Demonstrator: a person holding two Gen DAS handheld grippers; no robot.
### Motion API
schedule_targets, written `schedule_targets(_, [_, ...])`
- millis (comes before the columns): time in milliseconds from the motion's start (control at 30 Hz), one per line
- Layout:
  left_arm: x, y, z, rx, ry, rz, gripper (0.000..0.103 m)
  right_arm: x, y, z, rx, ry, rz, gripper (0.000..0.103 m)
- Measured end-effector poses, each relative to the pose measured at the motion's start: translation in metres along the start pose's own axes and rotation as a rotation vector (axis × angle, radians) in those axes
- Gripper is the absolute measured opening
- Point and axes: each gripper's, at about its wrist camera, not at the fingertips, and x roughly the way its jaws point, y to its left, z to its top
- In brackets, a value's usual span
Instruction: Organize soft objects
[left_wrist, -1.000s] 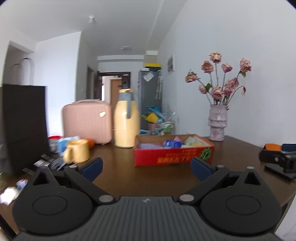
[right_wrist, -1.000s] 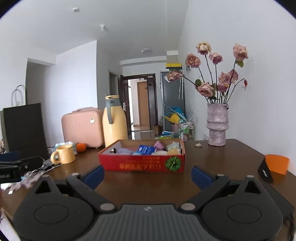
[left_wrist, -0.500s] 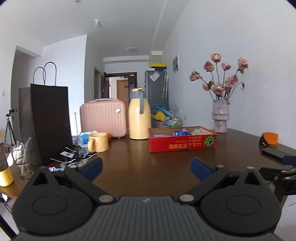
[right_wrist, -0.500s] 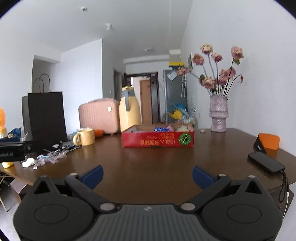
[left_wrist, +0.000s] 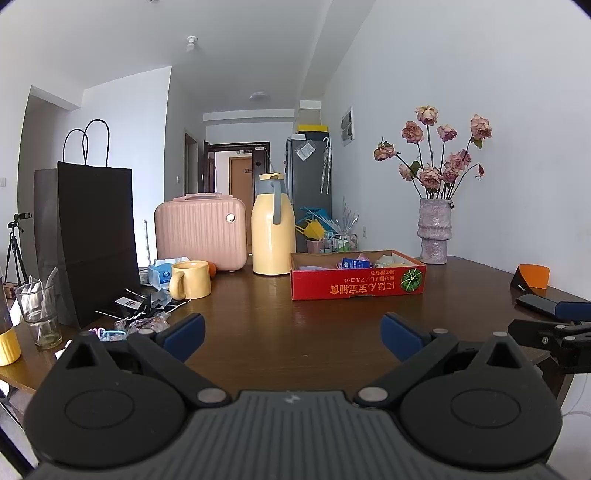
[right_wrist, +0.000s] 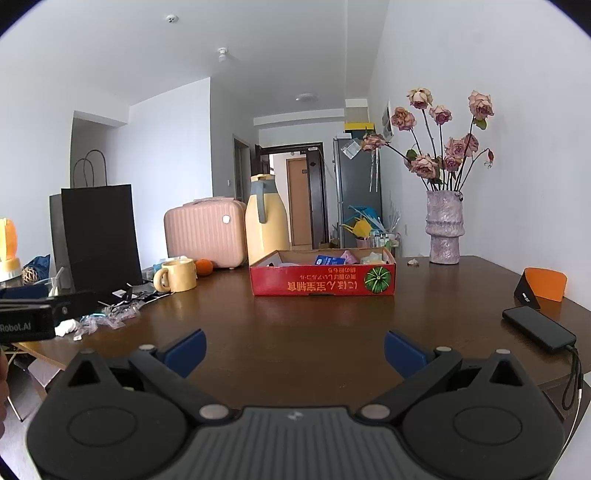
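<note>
Hovering wide-jawed and empty, the left gripper (left_wrist: 291, 332) and right gripper (right_wrist: 294, 345) are facing the shallow red cardboard box (right_wrist: 322, 282) holding soft packets mid-table, likely lining up for a reach.

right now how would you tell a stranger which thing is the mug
Start at the brown table and find the tall yellow flask beside the pink case. The mug stands left of the flask: short, yellow, open-topped, with a loop handle.
</note>
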Motion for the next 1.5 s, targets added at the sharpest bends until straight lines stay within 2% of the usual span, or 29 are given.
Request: schedule_targets(1500, [0.0011, 0.0014, -0.0033, 0.004, 0.01, -0.009, 0.103, 0.0006, -0.0021, -0.0016, 0.012, -0.01, -0.006, 0.103])
